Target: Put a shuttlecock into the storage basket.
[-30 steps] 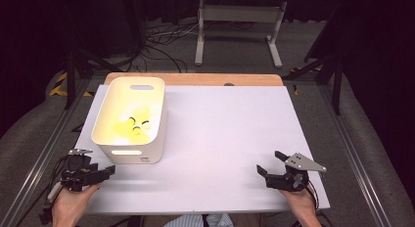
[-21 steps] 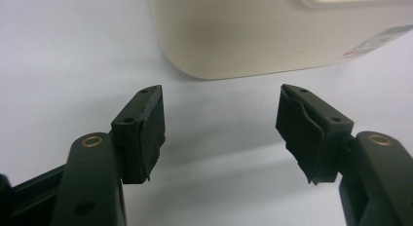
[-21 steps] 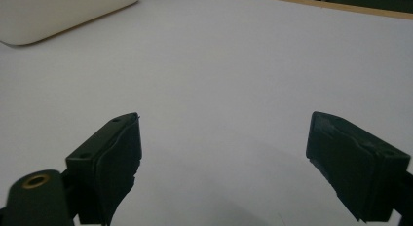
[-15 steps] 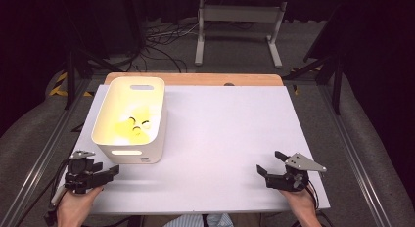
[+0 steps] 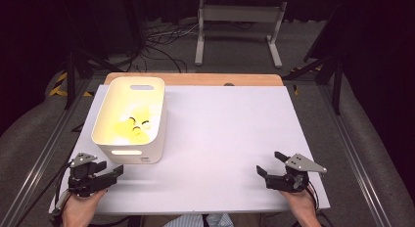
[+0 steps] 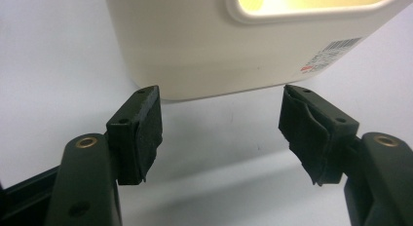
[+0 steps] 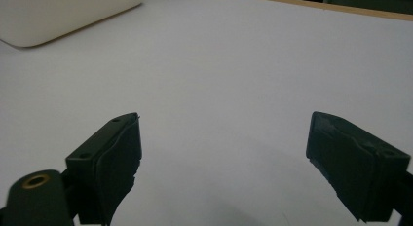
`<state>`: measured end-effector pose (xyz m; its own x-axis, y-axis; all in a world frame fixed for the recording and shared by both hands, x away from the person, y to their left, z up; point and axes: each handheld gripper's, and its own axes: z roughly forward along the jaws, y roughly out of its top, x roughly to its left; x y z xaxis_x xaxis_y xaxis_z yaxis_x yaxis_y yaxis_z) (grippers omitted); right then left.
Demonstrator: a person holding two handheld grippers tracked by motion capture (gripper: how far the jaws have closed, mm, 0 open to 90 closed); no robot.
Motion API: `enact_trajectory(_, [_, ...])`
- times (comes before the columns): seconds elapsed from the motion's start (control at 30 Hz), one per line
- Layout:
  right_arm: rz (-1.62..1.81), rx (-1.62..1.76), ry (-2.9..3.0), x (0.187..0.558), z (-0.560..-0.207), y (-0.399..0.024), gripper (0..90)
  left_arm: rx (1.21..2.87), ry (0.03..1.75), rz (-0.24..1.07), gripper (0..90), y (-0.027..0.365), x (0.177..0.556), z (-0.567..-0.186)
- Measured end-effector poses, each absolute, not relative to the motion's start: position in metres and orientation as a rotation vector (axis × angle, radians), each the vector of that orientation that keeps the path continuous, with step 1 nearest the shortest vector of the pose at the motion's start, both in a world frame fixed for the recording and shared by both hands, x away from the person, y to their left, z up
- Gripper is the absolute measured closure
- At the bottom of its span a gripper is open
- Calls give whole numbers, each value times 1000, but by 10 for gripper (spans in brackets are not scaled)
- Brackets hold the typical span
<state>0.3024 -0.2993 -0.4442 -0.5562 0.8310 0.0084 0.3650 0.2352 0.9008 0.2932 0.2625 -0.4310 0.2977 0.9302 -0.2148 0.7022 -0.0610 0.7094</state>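
White bin [image 5: 130,120] sits at the left of the desk [image 5: 220,139], toward its far half, long side running away from the person. Slot handle cut in the near end wall and another in the far end wall. Inside, a heap of small yellow pieces [image 5: 133,126], some with dark marks; too small to make out what they are. In the left gripper view the bin's near wall [image 6: 209,41] fills the upper part, with a barcode sticker [image 6: 331,55] low at its corner.

Left gripper [image 5: 108,173] just beside the bin's near left corner, low over the desk edge, held in the person's left hand [image 5: 80,207]. Fingers apart, nothing between them; they have just been opening a little further. Fingers [image 6: 141,133] stand short of the bin wall, not touching it.

Right gripper [image 5: 270,164] at the near right of the desk, well apart from the bin, held in the right hand [image 5: 301,205]. Fingers spread wide over bare white desk [image 7: 219,89], nothing between them. A corner of the bin [image 7: 63,16] shows at the upper left of the right gripper view.

Wooden strip [image 5: 195,79] runs along the desk's far edge. Beyond it, grey floor, cables [image 5: 161,41] and a metal stand [image 5: 240,26].
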Motion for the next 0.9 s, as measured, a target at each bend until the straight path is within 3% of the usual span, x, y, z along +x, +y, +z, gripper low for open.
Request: enact_trajectory(0.9, [1305,1080,2038,295,-443,-298,131,1747,1305,459,287,258,289,-446])
